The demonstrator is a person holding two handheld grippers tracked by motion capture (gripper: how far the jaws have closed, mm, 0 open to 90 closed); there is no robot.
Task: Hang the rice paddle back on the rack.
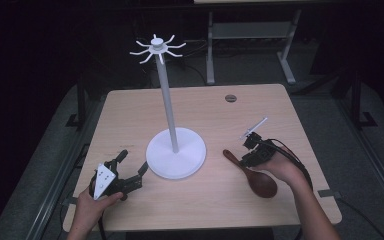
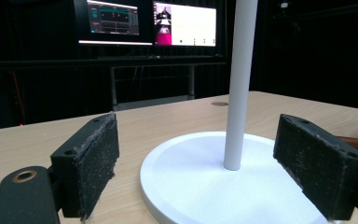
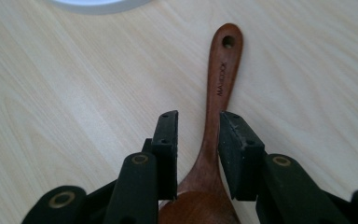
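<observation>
Dark floor and black curtains surround a pale wooden table [image 1: 280, 200], with lit monitors [image 2: 149, 23] glowing beyond its far edge in the left gripper view.

On the person's right, the right gripper [image 3: 198, 140] is held over a dark wooden spoon [image 3: 221, 79] that lies flat on the tabletop. In the right gripper view it looks almost straight down: the spoon's handle runs up between the two jaws and away from them, its holed end farthest off, while the bowl sits below the jaws, nearest the hand. The jaws stand partly open on either side of the handle; the right one appears to sit very close against the wood, though from this angle it is hard to tell whether it touches, and a clear gap shows on the other side. Nothing is gripped. In the high view the right hand [image 1: 285, 167] comes in from the lower right, wrist bent so the gripper tips toward the table, with its cable looping back along the forearm.

The left gripper [image 1: 130, 172] rests low near the table's front edge, held level in the left hand [image 1: 92, 200] (grey plate on top). Its jaws are spread wide and empty, pointing at the white stand [image 2: 205, 177], whose round base lies just ahead of them and whose pole rises between them in the left gripper view.
</observation>
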